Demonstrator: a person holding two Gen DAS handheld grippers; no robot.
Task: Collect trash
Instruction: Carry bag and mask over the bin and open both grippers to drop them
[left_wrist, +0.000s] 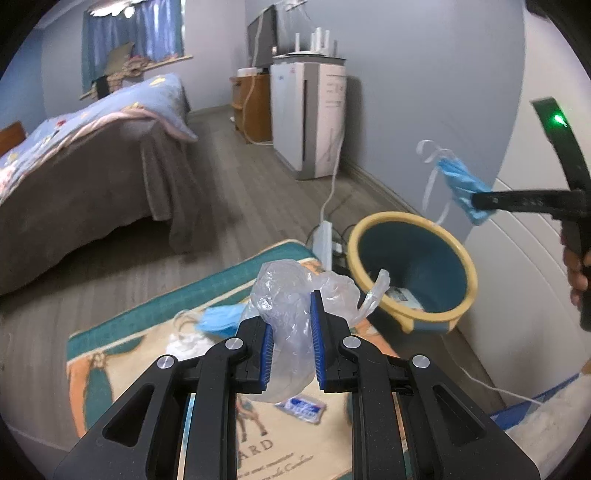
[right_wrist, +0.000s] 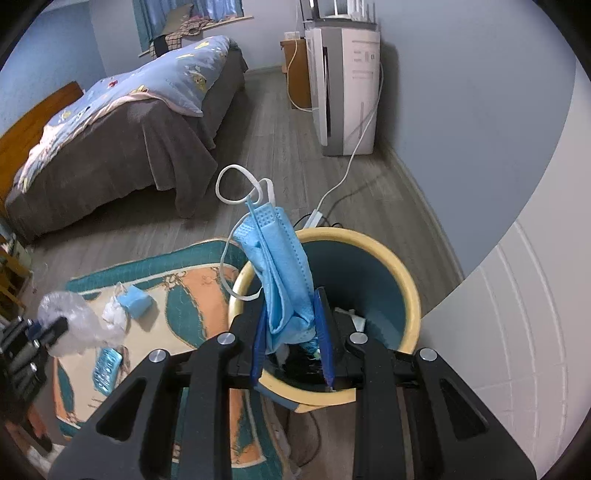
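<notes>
My left gripper (left_wrist: 293, 332) is shut on a crumpled clear plastic bag (left_wrist: 295, 291), held above the rug, left of the bin. My right gripper (right_wrist: 291, 332) is shut on a blue face mask (right_wrist: 280, 266) and holds it over the yellow-rimmed teal trash bin (right_wrist: 402, 280). From the left wrist view the mask (left_wrist: 461, 184) hangs above the bin (left_wrist: 373, 221). The bin holds some trash. On the rug lie another blue mask (right_wrist: 135, 301), a white tissue wad (right_wrist: 114, 314) and a blue-white wrapper (right_wrist: 107, 365).
A patterned rug (right_wrist: 192, 295) lies on the grey wood floor. A bed (right_wrist: 129, 122) stands at the left. A white appliance (right_wrist: 347, 92) with a cable and a power strip (left_wrist: 325, 240) stand behind the bin. A white panelled wall (right_wrist: 517, 314) is at the right.
</notes>
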